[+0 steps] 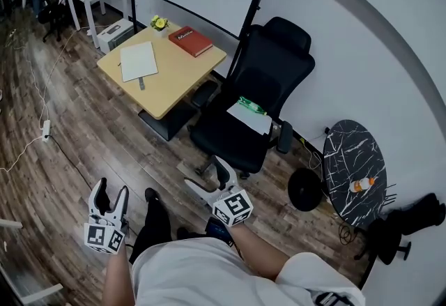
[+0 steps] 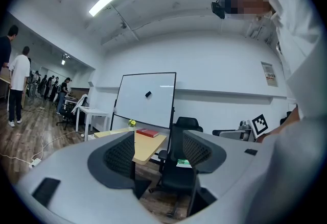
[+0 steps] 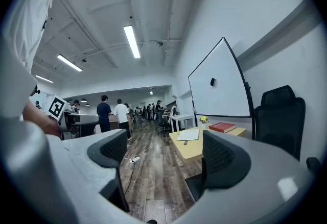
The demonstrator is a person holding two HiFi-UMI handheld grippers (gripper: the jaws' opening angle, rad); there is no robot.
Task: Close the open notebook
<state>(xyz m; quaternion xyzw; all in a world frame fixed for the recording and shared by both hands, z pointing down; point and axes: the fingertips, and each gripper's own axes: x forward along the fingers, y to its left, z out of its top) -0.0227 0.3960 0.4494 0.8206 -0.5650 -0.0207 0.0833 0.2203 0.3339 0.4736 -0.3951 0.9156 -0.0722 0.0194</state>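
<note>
While well back from desk (image 1: 178, 78), held left gripper (image 1: 112, 191) and right gripper (image 1: 204, 172) apart, empty; looked like approach stage, needed walking over to far notebook (image 1: 139, 60).

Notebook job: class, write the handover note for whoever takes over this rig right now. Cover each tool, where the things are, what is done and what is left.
Left tool: open, nothing between its jaws, held low and well away from the desk.
Right tool: open, nothing between its jaws, also away from the desk.
Notebook: lies flat on the desk with a white face up. The red book lies apart from it, nearer the wall. From here you cannot tell whether the notebook is open.
Done: nothing yet; neither tool touches it.
Left: walk to the desk, check the notebook and close it.
</note>
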